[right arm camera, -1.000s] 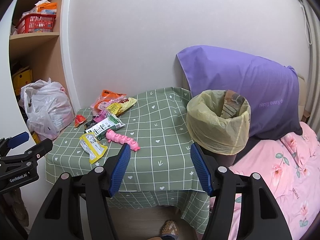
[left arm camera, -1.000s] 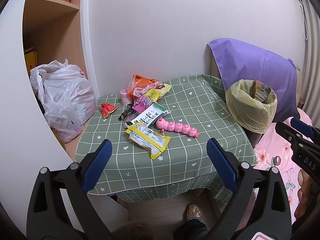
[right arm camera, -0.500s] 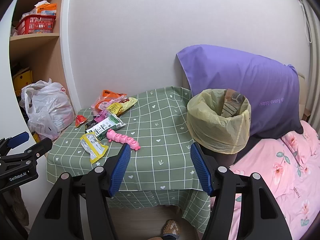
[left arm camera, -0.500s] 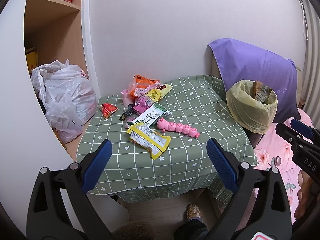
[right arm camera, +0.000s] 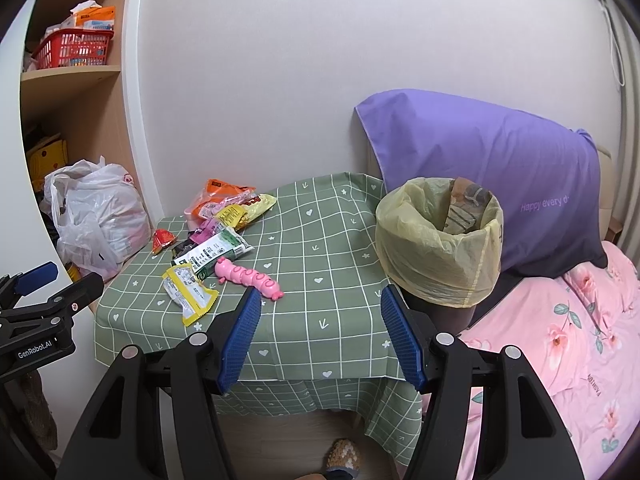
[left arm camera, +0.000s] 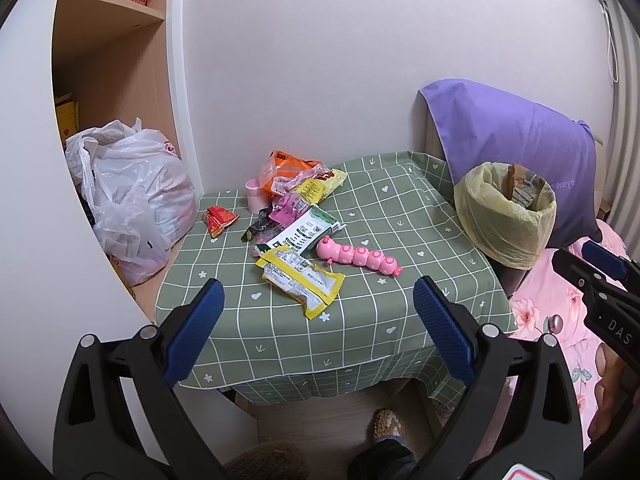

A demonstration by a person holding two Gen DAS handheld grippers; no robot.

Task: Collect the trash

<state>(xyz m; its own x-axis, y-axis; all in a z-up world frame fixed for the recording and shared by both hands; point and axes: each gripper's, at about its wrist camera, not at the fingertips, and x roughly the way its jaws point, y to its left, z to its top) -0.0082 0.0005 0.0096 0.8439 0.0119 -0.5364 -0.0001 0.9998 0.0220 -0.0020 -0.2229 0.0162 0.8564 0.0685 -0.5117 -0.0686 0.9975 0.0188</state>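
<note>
Left gripper (left arm camera: 316, 312): you hold it open, empty, short of the table (left arm camera: 360, 320).
Right gripper (right arm camera: 320, 320): open too, empty, over table's near edge.
Wrappers (left arm camera: 298, 216): piled on table's far left, well beyond both jaws.
Bin (right arm camera: 436, 248): at table's right edge.

Both tools share one build: the left gripper (left arm camera: 316, 312) and right gripper (right arm camera: 322, 320) have black plastic arms with triangular cut-outs, silver screws at the joints and blue ribbed pads (right arm camera: 240, 340). White "GenRobot.AI" lettering marks the left one's side. At 6 o'clock shows a knitted slipper (right arm camera: 346, 454).
</note>
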